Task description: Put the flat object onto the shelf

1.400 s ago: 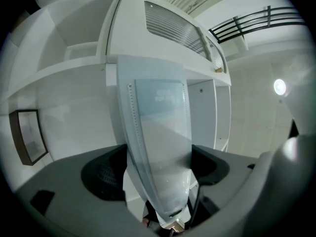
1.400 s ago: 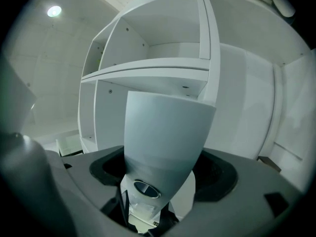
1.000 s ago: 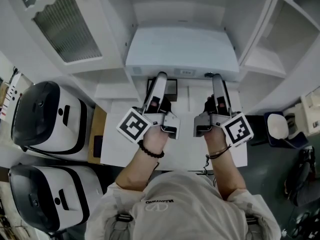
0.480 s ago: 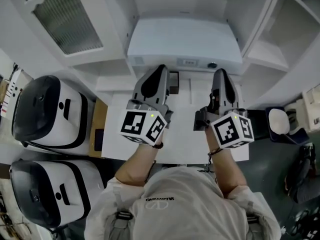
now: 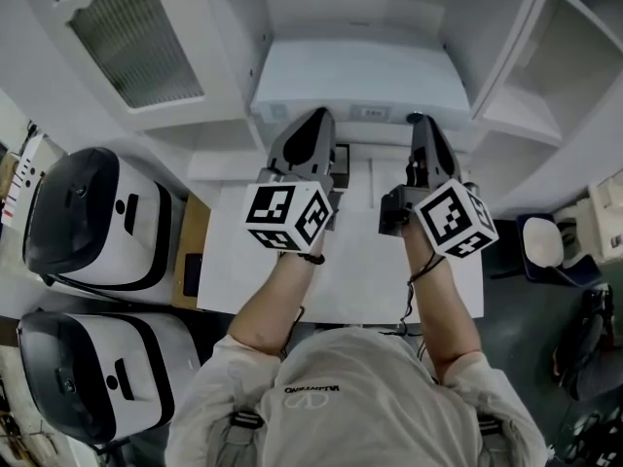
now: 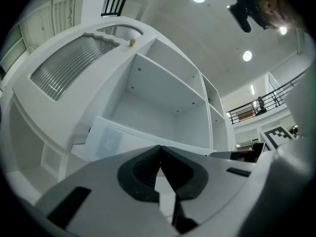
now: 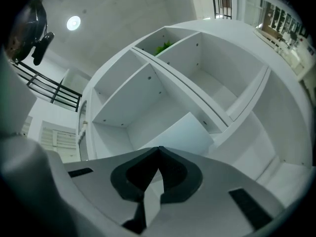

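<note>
Placement has not begun: the flat white rectangular panel [image 5: 355, 76] lies at the far end of the white table [image 5: 360, 270], before the white shelf unit [image 5: 574, 56]. Your left gripper [image 5: 318, 117] and right gripper [image 5: 421, 123] are pressed together on nothing, tips at its near edge. Since a second ago both have rolled upright

In the head view the left gripper [image 5: 313, 115] and the right gripper [image 5: 424, 123] cover the near edge of the flat object [image 5: 355, 71], so whether their closed jaws pinch it cannot be told. The print on its near face is too small to read. A small dark thing [image 5: 340, 156] on the surface [image 5: 350, 270] is half hidden by the left gripper, and the ribbed-glass door [image 5: 136, 37] at far left is cut off by the picture's top edge.
</note>
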### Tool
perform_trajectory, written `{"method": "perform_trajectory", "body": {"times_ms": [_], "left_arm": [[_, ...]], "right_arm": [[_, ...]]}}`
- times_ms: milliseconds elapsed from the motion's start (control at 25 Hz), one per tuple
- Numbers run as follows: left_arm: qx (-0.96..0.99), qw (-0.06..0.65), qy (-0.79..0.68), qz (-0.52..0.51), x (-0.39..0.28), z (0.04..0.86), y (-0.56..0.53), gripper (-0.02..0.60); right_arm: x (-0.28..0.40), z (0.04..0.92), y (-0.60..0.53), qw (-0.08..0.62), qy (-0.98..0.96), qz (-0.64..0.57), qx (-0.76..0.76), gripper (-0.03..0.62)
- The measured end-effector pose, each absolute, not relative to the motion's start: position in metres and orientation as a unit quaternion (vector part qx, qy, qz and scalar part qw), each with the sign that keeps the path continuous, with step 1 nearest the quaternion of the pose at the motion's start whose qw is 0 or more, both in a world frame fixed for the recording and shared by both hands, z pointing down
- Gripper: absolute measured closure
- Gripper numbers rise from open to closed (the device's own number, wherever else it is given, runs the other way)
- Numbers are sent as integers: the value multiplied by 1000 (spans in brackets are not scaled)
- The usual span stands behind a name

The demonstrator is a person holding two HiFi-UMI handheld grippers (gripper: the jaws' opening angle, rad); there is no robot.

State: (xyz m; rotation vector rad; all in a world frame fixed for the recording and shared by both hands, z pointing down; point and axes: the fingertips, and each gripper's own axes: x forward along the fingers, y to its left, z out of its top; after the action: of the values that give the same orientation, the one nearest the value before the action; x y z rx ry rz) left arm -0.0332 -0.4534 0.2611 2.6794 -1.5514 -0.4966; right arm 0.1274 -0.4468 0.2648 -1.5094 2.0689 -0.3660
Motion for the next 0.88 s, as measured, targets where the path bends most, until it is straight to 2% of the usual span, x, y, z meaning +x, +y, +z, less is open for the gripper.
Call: {"method": "perform_trajectory", "body": {"times_ms": [880], "left_arm": [[838, 24, -502, -213, -44, 259, -477, 577]], "right_arm": [[130, 265, -473, 273, 774, -151, -551, 583]]}}
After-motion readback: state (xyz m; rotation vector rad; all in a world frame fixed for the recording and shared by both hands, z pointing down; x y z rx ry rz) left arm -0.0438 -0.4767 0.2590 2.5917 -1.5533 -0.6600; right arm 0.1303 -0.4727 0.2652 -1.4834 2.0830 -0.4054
